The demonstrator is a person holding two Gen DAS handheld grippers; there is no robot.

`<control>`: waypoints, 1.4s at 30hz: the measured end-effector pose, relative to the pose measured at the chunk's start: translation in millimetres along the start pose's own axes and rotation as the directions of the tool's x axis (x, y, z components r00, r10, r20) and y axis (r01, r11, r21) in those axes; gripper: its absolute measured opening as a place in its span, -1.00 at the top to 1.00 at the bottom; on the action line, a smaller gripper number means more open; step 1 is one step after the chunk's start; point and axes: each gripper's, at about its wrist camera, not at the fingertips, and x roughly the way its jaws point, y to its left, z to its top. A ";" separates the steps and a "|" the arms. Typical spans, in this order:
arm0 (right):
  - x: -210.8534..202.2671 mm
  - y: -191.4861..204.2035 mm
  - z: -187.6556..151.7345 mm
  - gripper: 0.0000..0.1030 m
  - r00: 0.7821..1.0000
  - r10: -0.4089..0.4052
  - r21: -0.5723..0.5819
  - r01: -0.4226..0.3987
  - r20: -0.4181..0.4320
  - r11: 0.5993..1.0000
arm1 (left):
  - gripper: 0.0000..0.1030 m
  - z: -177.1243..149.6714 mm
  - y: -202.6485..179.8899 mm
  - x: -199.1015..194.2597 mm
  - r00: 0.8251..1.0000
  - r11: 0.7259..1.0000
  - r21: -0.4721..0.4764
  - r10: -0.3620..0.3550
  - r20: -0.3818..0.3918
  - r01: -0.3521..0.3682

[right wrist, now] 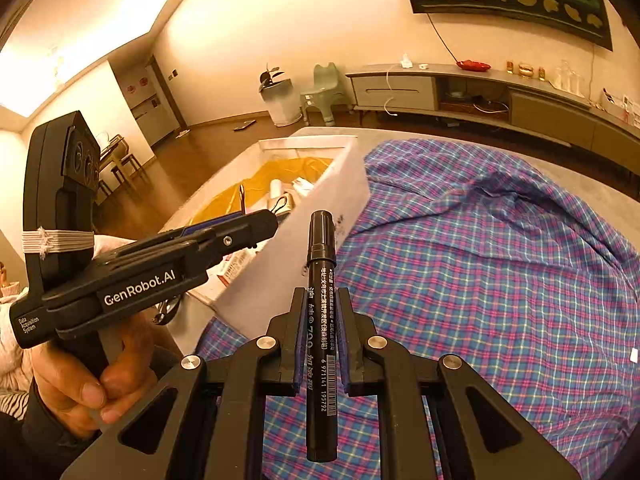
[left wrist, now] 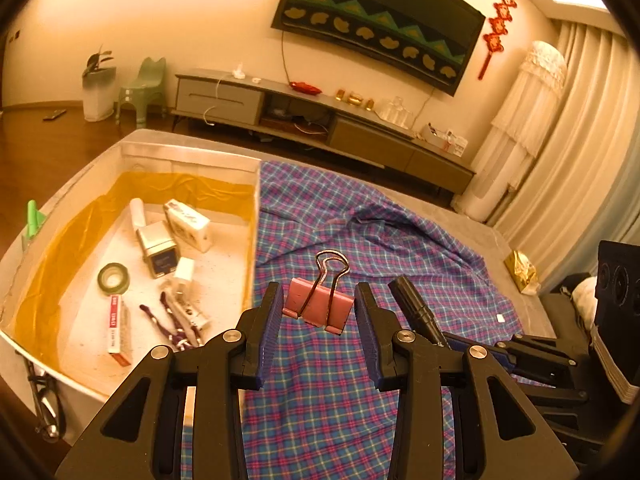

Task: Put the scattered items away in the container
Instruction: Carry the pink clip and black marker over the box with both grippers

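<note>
- Your left gripper (left wrist: pixel 316 312) is clamped on a pink binder clip (left wrist: pixel 318 309), the blue pads pressing its two sides, its wire handles standing up toward the top of the frame. The clip hangs in mid-frame of the left wrist view, above the plaid cloth (left wrist: pixel 360 240) and just right of the container's near wall.
- Your right gripper (right wrist: pixel 322 334) has its jaws narrow, closed on a black marker (right wrist: pixel 321 320) that runs lengthwise between the pads, its cap end pointing to the upper middle of the frame.
- The white container (left wrist: pixel 192 156), lined with yellow film, fills the left half of the left wrist view. Inside it lie a roll of green tape (left wrist: pixel 113 278), a small metal tin (left wrist: pixel 158 250), a white packet (left wrist: pixel 187 222), a red and white box (left wrist: pixel 116 328) and some purple-handled things you can't make out clearly, perhaps toothbrushes.
- In the right wrist view your hand (right wrist: pixel 80 376) grips the left tool's handle at lower left.
- Beyond the table a TV stand (left wrist: pixel 320 120) runs along the far wall.
</note>
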 end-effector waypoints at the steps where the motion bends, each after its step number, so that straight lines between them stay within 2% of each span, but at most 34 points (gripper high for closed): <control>1: 0.8 3.6 1.7 0.72 1.000 0.000 -0.007 0.000 0.000 1.000 | 0.26 0.6 2.7 -1.7 1.000 1.000 -0.006 -0.002 0.002 0.002; 15: 17.7 44.5 25.8 0.72 1.000 0.011 -0.091 -0.012 -0.011 0.996 | 0.26 3.4 43.7 -16.4 1.000 0.996 -0.092 -0.004 0.027 0.006; 23: 30.3 67.9 41.5 0.72 1.000 0.027 -0.135 -0.029 -0.015 0.990 | 0.26 5.1 66.6 -22.7 0.999 0.992 -0.128 0.019 0.045 -0.013; 42: 74.3 90.2 76.0 0.72 0.998 0.034 -0.166 -0.042 -0.046 0.985 | 0.26 11.0 130.6 -24.6 0.996 0.973 -0.224 0.074 0.055 -0.060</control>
